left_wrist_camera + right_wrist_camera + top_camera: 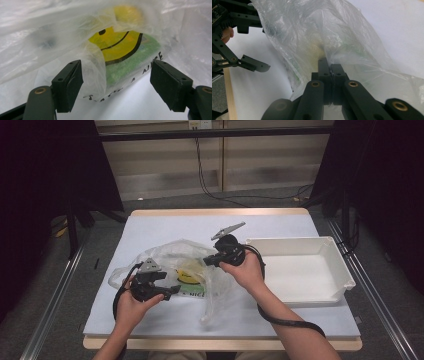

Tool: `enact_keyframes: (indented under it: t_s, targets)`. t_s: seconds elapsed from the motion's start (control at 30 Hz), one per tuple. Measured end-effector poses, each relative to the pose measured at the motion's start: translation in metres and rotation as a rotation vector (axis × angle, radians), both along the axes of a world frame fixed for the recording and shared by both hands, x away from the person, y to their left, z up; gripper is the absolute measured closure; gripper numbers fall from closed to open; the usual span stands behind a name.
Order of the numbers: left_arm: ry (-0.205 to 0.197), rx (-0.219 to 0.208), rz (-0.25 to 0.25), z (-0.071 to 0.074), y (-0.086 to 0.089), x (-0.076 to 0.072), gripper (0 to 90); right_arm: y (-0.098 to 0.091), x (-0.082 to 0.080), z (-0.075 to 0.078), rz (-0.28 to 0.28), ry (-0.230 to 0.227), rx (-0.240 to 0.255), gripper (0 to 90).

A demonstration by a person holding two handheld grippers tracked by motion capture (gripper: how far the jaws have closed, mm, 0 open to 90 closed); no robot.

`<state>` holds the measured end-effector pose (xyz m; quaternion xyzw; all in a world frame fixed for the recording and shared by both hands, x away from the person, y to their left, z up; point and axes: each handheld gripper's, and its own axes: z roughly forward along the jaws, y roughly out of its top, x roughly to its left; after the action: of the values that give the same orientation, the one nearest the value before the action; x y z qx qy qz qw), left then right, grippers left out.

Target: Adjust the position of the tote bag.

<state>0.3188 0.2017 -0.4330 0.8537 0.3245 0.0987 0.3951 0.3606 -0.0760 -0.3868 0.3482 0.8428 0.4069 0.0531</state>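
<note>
high: bag seen mid-table, left of bin | left view: left gripper spread, film loose between jaws, best closed on one layer only | right view: right gripper clamped on bag, should be kept steady

The plastic bag lies on the tabletop, left of the middle and toward the person's side. The tray sits to the right of the bag, near the tabletop's right edge. The left hand-held gripper is at the bag's near left side, with a fold of the bag between its parted jaws. The right hand-held gripper comes in from the bag's right, between bag and tray, its jaws pinched on the bag's film. A flat printed item lies inside the bag, between the two grippers.
</note>
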Motion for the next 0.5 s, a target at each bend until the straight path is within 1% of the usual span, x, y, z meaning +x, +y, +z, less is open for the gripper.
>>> enact_keyframes:
  t_s: [0.03, 0.07, 0.1, 0.13, 0.17, 0.3, 0.33, 0.37, 0.43, 0.47, 0.5]
  targets:
    - [-0.008, -0.001, -0.009, 0.001, 0.000, -0.001, 25.9, -0.001, 0.000, 0.000, 0.004, -0.001, 0.003, 89.6]
    - [-0.008, -0.001, -0.009, 0.001, 0.000, -0.001, 25.8, -0.001, 0.000, 0.000, 0.004, -0.001, 0.003, 89.6]
    - [-0.009, -0.011, -0.012, 0.002, -0.001, -0.002, 25.8, -0.003, 0.000, 0.002, 0.003, -0.002, 0.010, 89.6]
    - [-0.007, -0.015, -0.013, 0.003, -0.001, -0.003, 25.1, -0.005, 0.000, 0.003, 0.002, 0.001, 0.013, 89.6]
    - [0.004, -0.027, -0.012, 0.003, -0.002, -0.005, 24.5, -0.006, 0.000, 0.005, -0.001, 0.003, 0.014, 89.6]
    - [0.008, -0.020, -0.020, 0.000, -0.004, -0.004, 24.5, -0.008, 0.000, 0.009, -0.003, -0.007, 0.022, 89.6]
    - [0.008, -0.027, -0.018, -0.001, -0.005, -0.004, 24.5, -0.009, 0.000, 0.011, -0.008, -0.010, 0.018, 89.6]
    - [0.011, -0.018, -0.023, 0.000, -0.006, -0.005, 24.5, -0.010, 0.000, 0.012, -0.008, -0.010, 0.022, 89.6]
    - [-0.012, -0.023, -0.028, 0.002, -0.008, -0.005, 24.2, -0.012, 0.000, 0.013, -0.010, -0.010, 0.021, 89.5]
    - [-0.021, -0.047, -0.022, 0.003, -0.011, -0.005, 21.9, -0.013, 0.001, 0.013, -0.013, -0.004, 0.029, 89.5]
    - [-0.025, -0.052, -0.029, 0.003, -0.013, -0.005, 21.6, -0.013, 0.001, 0.013, -0.012, -0.002, 0.026, 89.4]
